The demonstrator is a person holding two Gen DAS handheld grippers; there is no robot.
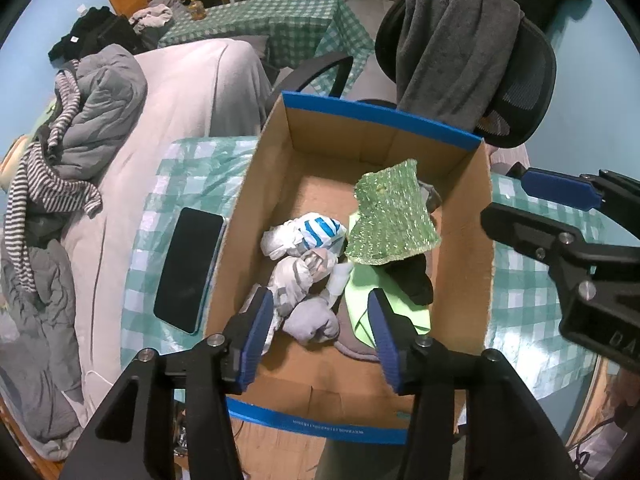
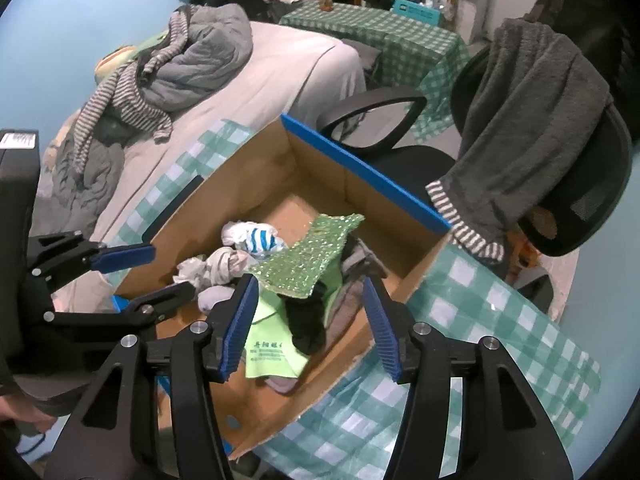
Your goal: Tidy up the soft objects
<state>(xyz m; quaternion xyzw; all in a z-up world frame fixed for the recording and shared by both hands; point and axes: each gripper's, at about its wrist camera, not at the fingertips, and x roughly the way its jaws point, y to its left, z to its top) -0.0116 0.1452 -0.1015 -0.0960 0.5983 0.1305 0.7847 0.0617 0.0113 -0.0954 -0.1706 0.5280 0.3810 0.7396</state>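
Checked tablecloth point(image 2: 500, 320); green cloth point(image 2: 272, 356) w/ unreadable print in box point(image 2: 372, 184).

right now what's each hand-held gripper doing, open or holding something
Left hand-held gripper: open, holding nothing, poised over the cardboard box.
Right hand-held gripper: open, holding nothing, above the same box.

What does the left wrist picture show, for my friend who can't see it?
An open cardboard box on a green checked tablecloth holds soft things: balled-up socks, a sparkly green cloth and a black sock. The left gripper hangs over it with jaws open and empty. A black phone lies beside the box, and the right gripper pokes in from the right.
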